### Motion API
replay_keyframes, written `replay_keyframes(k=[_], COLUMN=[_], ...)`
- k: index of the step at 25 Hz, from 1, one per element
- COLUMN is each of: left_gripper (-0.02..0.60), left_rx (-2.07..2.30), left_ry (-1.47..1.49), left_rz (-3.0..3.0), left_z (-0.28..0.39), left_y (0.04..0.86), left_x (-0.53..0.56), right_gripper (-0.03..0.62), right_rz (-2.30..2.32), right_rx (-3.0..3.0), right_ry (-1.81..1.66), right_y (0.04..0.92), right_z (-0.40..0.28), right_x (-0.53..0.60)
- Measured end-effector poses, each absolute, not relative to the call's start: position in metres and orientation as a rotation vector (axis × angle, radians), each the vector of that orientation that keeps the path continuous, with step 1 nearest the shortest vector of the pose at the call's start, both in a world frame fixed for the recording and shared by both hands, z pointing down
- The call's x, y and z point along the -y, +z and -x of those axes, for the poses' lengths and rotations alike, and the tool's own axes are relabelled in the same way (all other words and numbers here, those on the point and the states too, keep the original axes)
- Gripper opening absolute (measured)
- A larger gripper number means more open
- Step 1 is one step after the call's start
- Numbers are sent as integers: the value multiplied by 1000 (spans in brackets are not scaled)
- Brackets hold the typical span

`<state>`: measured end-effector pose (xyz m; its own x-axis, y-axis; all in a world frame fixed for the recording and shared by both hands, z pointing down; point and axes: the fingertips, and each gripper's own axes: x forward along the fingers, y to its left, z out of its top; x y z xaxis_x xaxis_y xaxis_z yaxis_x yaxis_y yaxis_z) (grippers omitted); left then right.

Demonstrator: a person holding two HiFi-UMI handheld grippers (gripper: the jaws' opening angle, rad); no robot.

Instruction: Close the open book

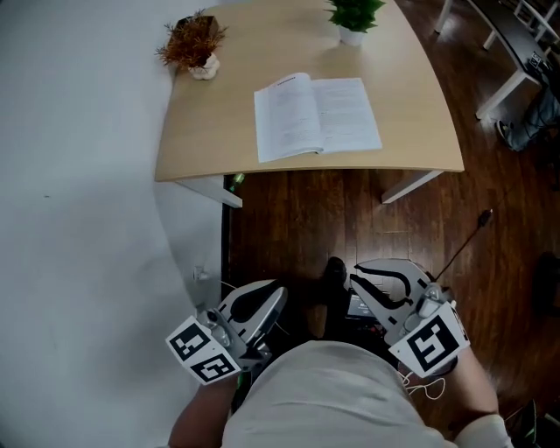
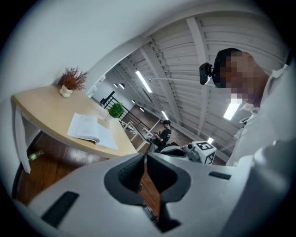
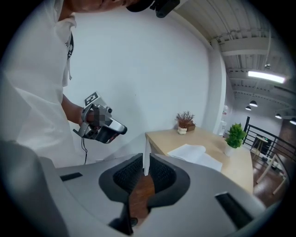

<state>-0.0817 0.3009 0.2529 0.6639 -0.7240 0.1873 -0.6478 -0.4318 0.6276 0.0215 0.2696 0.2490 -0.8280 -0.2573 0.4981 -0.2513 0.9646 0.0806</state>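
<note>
Grey and black, my left tool [image 1: 262, 306] and my right tool [image 1: 385, 284] hang low at my waist. Each is narrowed to a slit with nothing between its jaws, and dark wooden floor [image 1: 306, 219] shows through the gaps. I judge that I carry them this way because nothing is within reach yet.

Well ahead of both, the open white-paged book [image 1: 317, 115] lies flat, pages up, near the front edge of the pale wooden table [image 1: 210, 131]. A dried brown plant in a white pot [image 1: 194, 44] and a green potted plant [image 1: 353, 17] stand at the far side, apart from the book, so either half should swing over freely. Closing has not begun. I judge that I must first step in, then slip a tool under one half and fold it over.
</note>
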Motion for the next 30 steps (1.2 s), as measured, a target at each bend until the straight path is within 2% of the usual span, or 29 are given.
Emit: replay_keyframes(k=[14, 30], left_gripper=[-3, -3], left_rx=[1172, 1070], left_ry=[-126, -98], left_rz=[-2124, -2156], left_z=[55, 104], left_y=[256, 278], left_x=[-217, -139], right_gripper=[37, 35], right_rz=[-289, -319], right_rx=[2610, 2534], right_ry=[-10, 33], right_y=[262, 288], right_z=[-38, 17], right_x=[-180, -119])
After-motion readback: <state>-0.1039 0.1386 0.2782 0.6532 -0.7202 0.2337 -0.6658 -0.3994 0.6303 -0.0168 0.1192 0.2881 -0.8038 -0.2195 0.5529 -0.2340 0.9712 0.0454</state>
